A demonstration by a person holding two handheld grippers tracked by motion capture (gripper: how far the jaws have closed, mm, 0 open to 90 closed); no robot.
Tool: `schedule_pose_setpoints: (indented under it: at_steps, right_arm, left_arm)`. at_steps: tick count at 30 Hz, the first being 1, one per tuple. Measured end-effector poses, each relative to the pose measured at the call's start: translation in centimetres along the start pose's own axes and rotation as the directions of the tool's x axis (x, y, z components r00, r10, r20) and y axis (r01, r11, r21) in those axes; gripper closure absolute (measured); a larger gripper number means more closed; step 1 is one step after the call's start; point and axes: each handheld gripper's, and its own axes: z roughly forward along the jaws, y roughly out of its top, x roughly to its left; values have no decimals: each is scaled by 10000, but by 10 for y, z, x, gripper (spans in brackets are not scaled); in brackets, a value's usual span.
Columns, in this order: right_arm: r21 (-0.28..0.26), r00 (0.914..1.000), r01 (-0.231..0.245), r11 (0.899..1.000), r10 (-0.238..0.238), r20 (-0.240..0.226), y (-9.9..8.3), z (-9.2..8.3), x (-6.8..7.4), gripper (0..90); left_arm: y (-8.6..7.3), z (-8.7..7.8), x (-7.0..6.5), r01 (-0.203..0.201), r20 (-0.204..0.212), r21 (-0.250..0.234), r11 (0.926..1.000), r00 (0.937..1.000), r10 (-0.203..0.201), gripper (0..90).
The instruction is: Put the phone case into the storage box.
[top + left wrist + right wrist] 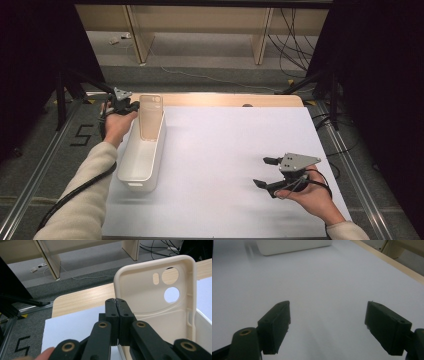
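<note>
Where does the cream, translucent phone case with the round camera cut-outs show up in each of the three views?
High view: the cream translucent phone case stands upright at the far end of the white oblong plastic bin, left of centre, beside the left gripper.
Left gripper view: upper right, just past the shut jaws, its edge pinched between them.
Right gripper view: not in it.
Shared landmark: the white bin, along that view's top edge.

Left gripper (131, 105) clamped, right gripper (262, 172) agape

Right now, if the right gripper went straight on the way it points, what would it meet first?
Likely the long white plastic bin. The right gripper, jaws open and empty, points low across the bare white sheet toward the bin's near end; nothing lies between, though depth is hard to judge.
</note>
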Motion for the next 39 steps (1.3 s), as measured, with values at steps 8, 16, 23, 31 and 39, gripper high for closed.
schedule_pose_setpoints:
  at_steps: [8, 16, 23, 31, 39]
  right_arm:
    - [-20, 10000, 28, 10000, -28, 27, 0, 0, 0, 220]
    - [-24, 10000, 32, 10000, -32, 31, 0, 0, -1, 220]
    - [10, 10000, -10, 10000, 10, 3, 0, 0, 0, 220]
    - [-8, 10000, -6, 10000, 6, 13, 0, 0, 0, 220]
    - [-7, 10000, -20, 10000, 20, 11, 0, 0, 0, 220]
  left_arm:
    - [1, -1, -1, -100, 57, -16, 9999, 9999, 100, 873]
    - [1, -4, -1, -89, 115, -62, 9999, 9999, 90, 841]
    - [5, -10, -3, -29, 268, -165, 9999, 9996, 34, 733]
    - [8, -17, -6, 470, 571, -221, 9987, 9973, -456, 546]
    - [10, -25, -11, 584, 572, -480, 9971, 9968, -556, 317]
